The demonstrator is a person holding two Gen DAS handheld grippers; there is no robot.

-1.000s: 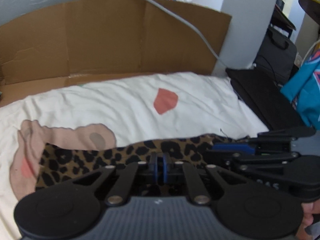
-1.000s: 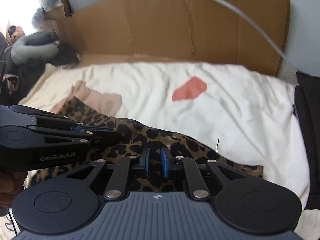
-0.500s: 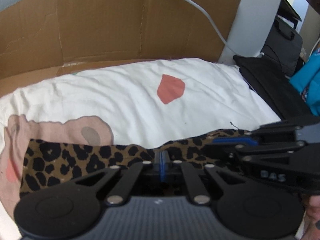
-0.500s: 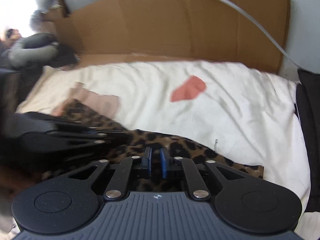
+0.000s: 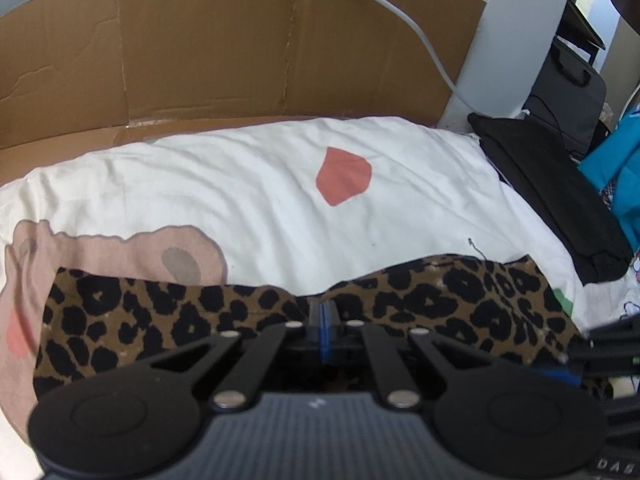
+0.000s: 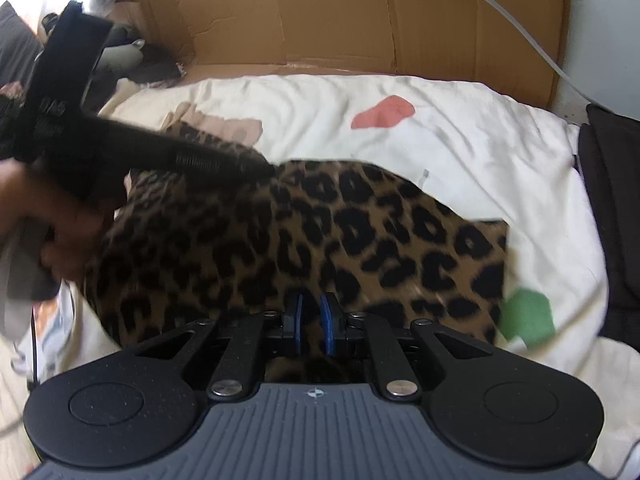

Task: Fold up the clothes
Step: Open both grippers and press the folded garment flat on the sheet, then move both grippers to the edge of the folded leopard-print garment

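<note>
A leopard-print garment [image 5: 440,304] lies across a white printed bedspread [image 5: 280,184]. My left gripper [image 5: 324,312] is shut, its pads pressed together on the garment's far edge, where the cloth dips into a notch. In the right wrist view the garment [image 6: 360,240] spreads wide and blurred, and my right gripper [image 6: 313,318] stands narrowly apart with leopard cloth pinched between the blue pads. The right gripper [image 5: 576,364] also shows at the garment's right end in the left wrist view. A hand [image 6: 60,240] holds the left gripper [image 6: 264,168] at the cloth's far left edge.
A sheet of brown cardboard [image 5: 240,60] stands behind the bed with a grey cable [image 5: 420,28] across it. A black bag [image 5: 552,200] and turquoise cloth [image 5: 616,172] lie to the right. The bedspread carries a red patch [image 5: 344,176] and a green patch [image 6: 528,316].
The right gripper has slid away to the right, drawing the garment out wider. The left gripper's pads have come fully together and it sits a little lower on the cloth.
</note>
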